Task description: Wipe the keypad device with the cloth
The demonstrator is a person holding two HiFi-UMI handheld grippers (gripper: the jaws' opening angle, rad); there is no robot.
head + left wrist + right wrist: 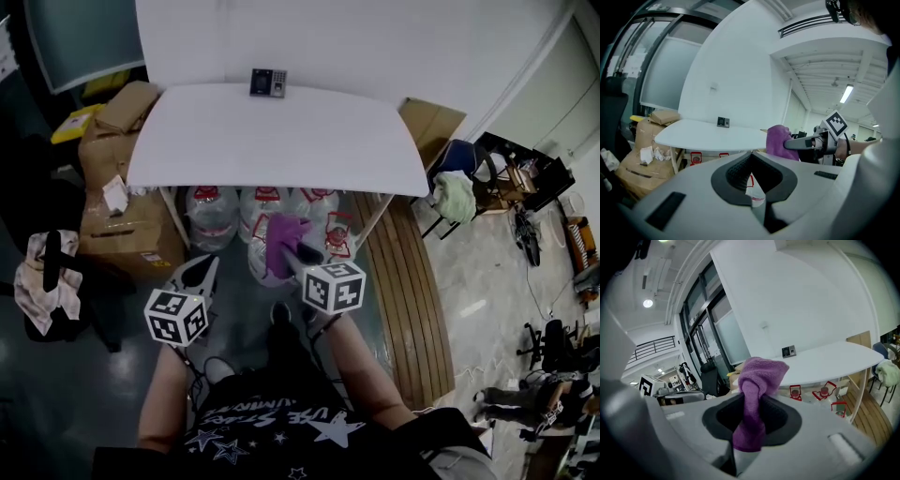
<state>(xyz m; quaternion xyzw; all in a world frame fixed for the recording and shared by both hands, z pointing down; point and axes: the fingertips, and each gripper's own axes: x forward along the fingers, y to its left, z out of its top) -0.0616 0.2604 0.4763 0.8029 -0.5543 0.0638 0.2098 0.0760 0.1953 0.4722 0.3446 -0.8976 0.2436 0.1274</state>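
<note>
White table (281,141) with keypad device (267,82), boxes (127,230) beside, right tongs (300,255) gripping cloth (279,242)

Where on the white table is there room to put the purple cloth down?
Almost all of the table is bare: the cloth fits anywhere between the keypad at its far edge and the near edge, out to both sides. It is crowded below the table, where bags are packed, and left of it, where boxes are stacked.
</note>
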